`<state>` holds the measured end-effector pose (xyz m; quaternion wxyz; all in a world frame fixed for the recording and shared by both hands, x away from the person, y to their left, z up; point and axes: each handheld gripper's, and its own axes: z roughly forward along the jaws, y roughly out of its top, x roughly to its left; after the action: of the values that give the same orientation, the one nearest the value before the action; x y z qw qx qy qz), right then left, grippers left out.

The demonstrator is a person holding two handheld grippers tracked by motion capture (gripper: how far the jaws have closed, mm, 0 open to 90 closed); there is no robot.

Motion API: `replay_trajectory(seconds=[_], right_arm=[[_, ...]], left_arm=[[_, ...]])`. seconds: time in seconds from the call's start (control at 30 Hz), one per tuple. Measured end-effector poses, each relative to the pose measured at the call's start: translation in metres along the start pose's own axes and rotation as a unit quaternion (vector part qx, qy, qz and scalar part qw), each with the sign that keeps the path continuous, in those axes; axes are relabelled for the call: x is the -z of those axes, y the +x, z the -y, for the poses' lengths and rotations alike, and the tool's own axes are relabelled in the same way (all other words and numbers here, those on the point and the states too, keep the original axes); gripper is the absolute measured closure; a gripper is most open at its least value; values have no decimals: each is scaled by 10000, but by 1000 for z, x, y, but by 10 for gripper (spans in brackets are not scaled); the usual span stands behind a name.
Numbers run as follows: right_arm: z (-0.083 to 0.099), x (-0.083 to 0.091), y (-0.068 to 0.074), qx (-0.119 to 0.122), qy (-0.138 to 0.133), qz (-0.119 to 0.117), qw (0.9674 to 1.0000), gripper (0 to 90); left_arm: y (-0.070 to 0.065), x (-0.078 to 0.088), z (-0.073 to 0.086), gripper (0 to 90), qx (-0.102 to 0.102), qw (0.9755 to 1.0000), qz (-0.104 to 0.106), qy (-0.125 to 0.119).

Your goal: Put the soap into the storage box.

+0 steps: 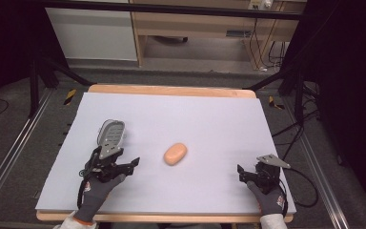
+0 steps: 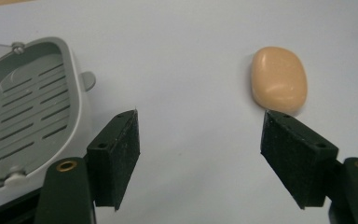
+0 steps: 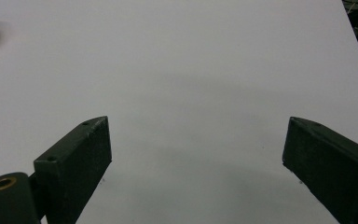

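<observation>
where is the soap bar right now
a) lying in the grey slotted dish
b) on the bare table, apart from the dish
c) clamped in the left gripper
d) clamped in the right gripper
b: the soap bar lies alone on the table, clear of the soap dish, and both grippers are open with nothing in them.

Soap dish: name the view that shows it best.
The left gripper view: the grey soap dish sits close, its drain slots plain. The high view shows it small, beside the left gripper. The right gripper view looks elsewhere.

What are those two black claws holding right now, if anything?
Nothing. The left gripper and right gripper both stand open and empty; the soap and soap dish lie untouched on the table.
</observation>
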<state>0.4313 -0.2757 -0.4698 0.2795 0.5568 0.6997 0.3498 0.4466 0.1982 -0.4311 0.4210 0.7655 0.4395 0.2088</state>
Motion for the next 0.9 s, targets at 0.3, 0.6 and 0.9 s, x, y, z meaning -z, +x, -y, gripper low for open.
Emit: replay_trajectory(seconds=[0.3,0.6,0.9], right_arm=[[0,0,0,12,-3,-19,10000,81],[-1,0,2,11,33,-63,10000,81],[-1,-1,2,19,64,-74,10000,82]], left_arm=[[-20,-14,-17,268,-163,9997,189,16],[-35,-27,-35,260,-335,9990,273,86],[-49,-46,-47,250,-447,9983,328,183]])
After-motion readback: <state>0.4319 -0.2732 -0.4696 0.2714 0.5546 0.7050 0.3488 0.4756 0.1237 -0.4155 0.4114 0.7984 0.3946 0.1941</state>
